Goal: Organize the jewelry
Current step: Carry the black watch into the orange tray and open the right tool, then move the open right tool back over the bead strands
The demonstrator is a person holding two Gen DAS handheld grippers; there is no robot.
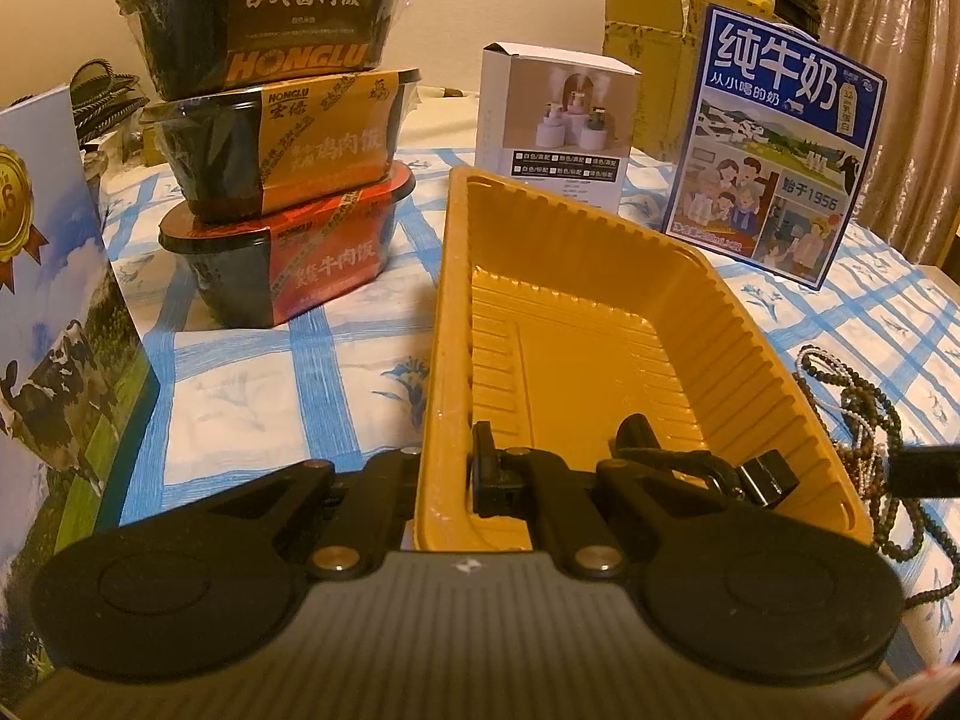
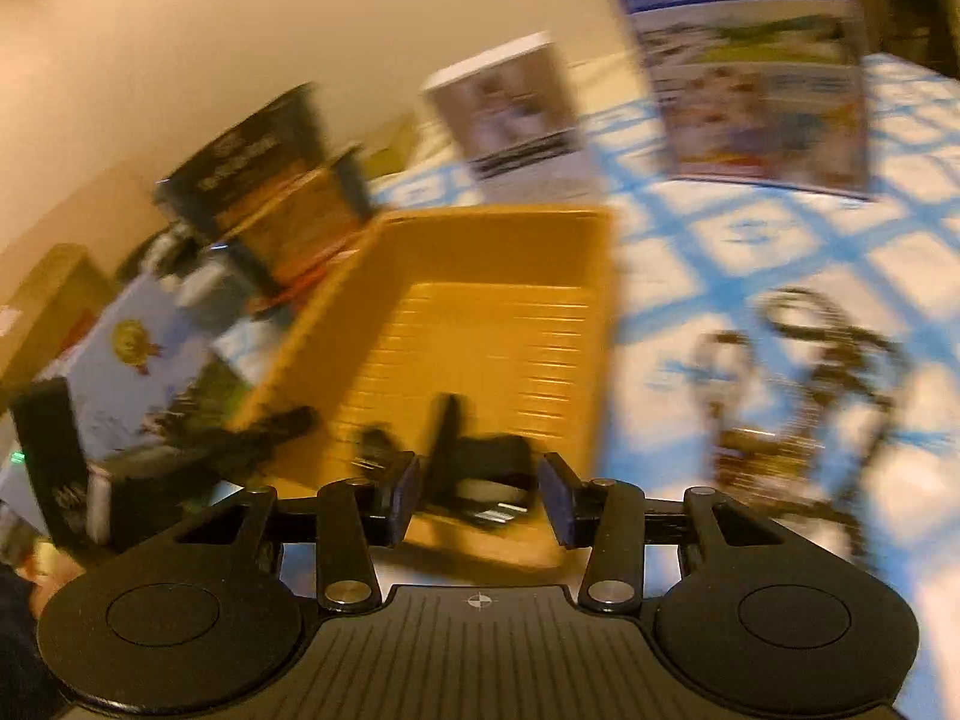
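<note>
L gripper pinches the ribbed yellow plastic tray's near rim, R gripper gapes released over the black watch inside; next, I'd say, grab the dark bead necklaces beside it.

Top bowl — "HONGLU", "台式卤肉饭". Middle bowl — "鸡肉饭". Bottom bowl — "牛肉饭". Milk carton reads "纯牛奶", "始于1956".

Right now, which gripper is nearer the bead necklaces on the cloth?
Right. The right gripper hangs open at the near edge of the tray, necklaces just to its right. The left gripper is clamped on the tray's opposite wall.
</note>
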